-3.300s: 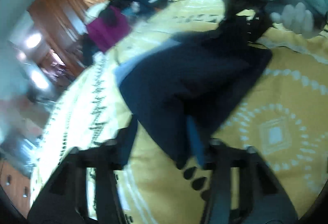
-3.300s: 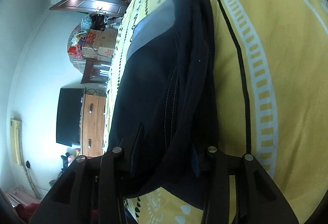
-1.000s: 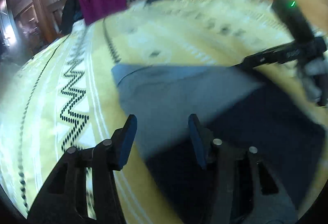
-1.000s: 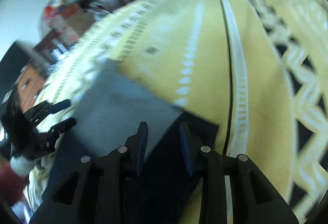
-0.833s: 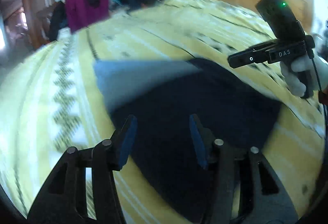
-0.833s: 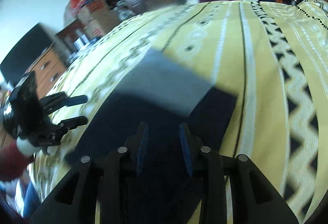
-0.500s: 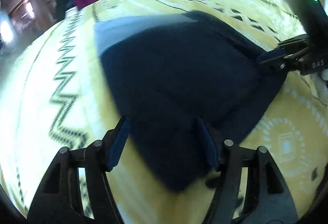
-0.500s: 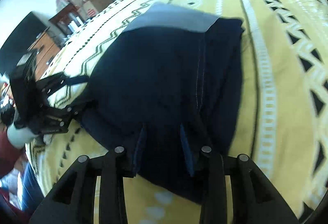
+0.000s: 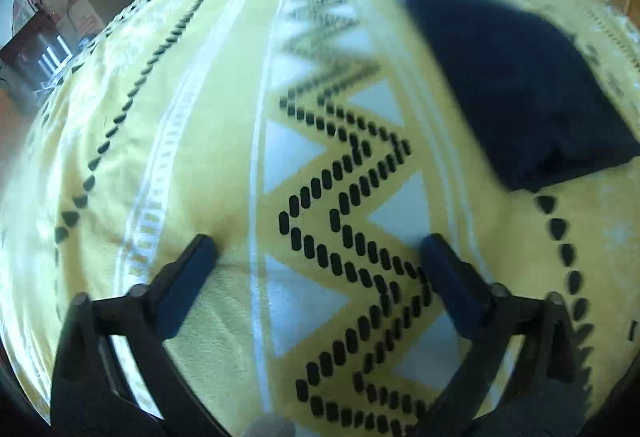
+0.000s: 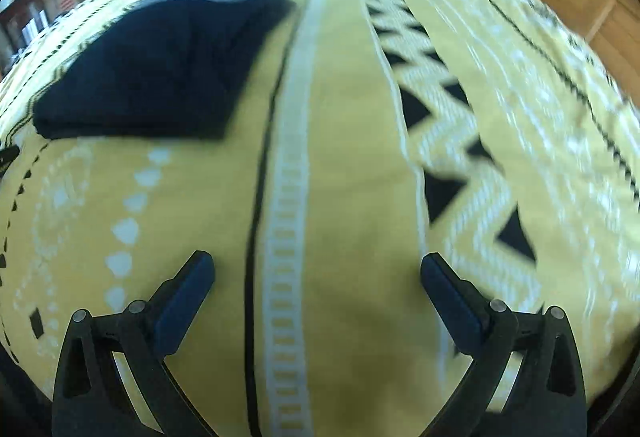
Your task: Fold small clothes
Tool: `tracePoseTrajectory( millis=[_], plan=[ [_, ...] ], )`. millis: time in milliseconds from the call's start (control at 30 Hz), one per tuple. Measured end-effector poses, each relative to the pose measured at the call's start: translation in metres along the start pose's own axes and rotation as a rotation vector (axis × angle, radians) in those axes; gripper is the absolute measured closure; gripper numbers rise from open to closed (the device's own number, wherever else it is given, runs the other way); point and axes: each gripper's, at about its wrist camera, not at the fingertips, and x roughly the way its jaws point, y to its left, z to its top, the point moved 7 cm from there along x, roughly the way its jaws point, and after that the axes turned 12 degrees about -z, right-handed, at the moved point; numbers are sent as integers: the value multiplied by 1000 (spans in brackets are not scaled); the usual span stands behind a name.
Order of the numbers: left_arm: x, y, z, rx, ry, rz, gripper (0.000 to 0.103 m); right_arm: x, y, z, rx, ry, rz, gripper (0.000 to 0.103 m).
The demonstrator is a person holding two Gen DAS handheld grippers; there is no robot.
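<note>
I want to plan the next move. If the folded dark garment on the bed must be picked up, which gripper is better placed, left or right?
Neither clearly. The left gripper and right gripper are both open, empty and over bare yellow bedspread. The dark garment lies off to the side of each.

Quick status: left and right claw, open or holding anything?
Left claw: open, jaws just opened wide, nothing between them; dark folded garment lies apart on the bedspread.
Right claw: open, just opened, empty.

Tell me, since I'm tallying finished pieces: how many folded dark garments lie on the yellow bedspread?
1: the folded navy garment, right of the left gripper's view, left in the right's. More clothes pile at the far edge.
</note>
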Motion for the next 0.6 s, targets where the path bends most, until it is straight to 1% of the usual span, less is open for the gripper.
tracePoseTrajectory(
  millis=[67,167,200,300,367,467,500,600],
  plan=[
    [4,0,3,-5,22,18,0,5,0,-7,25,26,7,0],
    [2,4,4,-41,40,29,0,6,-4,-12,42,34,16,0],
    [2,4,4,-45,40,36,0,5,2,-11,49,37,21,0],
    [3,4,4,-57,29,60,0,9,-1,-13,73,38,30,0],
    [6,4,8,-64,6,70,0,9,-2,-16,79,35,30,0],
    [5,3,7,-67,-21,65,0,8,-4,-18,86,41,39,0],
    [1,4,5,-68,-26,62,0,12,-1,-10,88,34,39,0],
    [-1,4,4,-67,-34,57,0,13,-1,-10,96,11,36,0]
  ],
)
